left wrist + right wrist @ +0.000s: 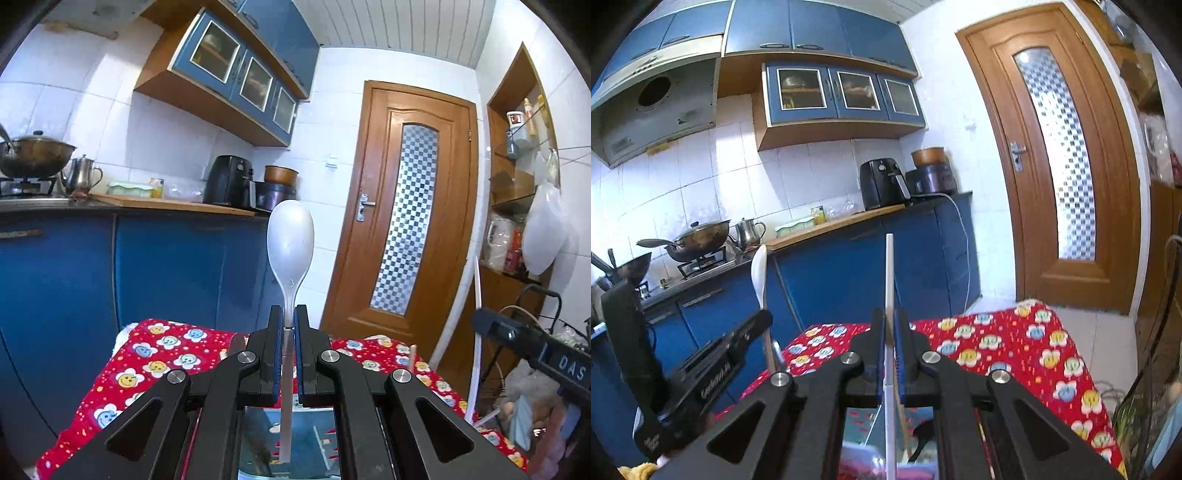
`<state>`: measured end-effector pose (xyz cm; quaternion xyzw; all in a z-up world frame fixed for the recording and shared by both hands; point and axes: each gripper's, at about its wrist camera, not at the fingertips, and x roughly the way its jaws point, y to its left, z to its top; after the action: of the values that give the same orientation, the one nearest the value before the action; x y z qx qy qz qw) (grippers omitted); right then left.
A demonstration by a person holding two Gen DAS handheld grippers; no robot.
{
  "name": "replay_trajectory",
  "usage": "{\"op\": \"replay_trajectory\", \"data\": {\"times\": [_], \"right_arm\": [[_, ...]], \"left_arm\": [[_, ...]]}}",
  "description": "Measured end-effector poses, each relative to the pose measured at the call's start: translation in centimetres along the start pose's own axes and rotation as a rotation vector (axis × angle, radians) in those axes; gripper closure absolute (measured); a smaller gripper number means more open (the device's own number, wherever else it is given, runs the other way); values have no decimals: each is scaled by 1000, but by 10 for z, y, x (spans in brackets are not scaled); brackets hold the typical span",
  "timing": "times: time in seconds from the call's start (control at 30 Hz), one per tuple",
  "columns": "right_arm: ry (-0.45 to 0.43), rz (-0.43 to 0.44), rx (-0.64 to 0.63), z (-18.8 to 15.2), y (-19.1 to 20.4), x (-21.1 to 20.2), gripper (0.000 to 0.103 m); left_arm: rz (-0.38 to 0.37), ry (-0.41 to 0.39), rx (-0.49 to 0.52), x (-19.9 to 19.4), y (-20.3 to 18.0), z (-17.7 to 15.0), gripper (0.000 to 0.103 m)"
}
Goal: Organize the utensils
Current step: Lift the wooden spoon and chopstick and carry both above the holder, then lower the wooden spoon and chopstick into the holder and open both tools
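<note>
**Both grippers loaded: a spoon on the left, a thin white utensil on the right**

The left gripper (290,332) is closed nearly all the way on the neck of a pale plastic spoon (290,243), just below the bowl. The spoon stands upright, bowl at the top, its handle running down between the jaws toward a blue tray or box (314,439) that sits below on the red smiley-flower tablecloth (155,354). In the right wrist view the same spoon shows edge-on at the left, raised above the cloth.

The right gripper (889,332) is likewise pinched shut on a thin white stick-like utensil (889,273), also upright. Whether it is a chopstick or a flat handle seen edge-on, I cannot tell. A wooden stick (413,356) lies on the cloth at the far right of the table.

Handling, as a judgement: the spoon looks light and stiff, with a smooth, probably slippery surface. Held at the neck, the broad bowl sits above the grip, so it may pivot between the pads if swung fast; a hold nearer mid-handle would balance better. The white utensil is slender and light, apt to rotate or slide in the pads, and wants steady pressure and a gentle lowering into its compartment.
</note>
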<state>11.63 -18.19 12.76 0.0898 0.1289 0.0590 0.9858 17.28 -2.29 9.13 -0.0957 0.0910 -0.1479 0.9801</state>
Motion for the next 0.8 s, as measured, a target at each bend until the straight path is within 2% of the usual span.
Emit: {"op": "replay_trajectory", "data": {"times": [0.37, 0.8], "right_arm": [[-44, -62, -92, -18, 3, 32, 97], [39, -33, -100, -33, 2, 44, 96]], "left_arm": [[23, 0, 13, 9, 3, -21, 98], [40, 72, -7, 18, 2, -33, 95]]}}
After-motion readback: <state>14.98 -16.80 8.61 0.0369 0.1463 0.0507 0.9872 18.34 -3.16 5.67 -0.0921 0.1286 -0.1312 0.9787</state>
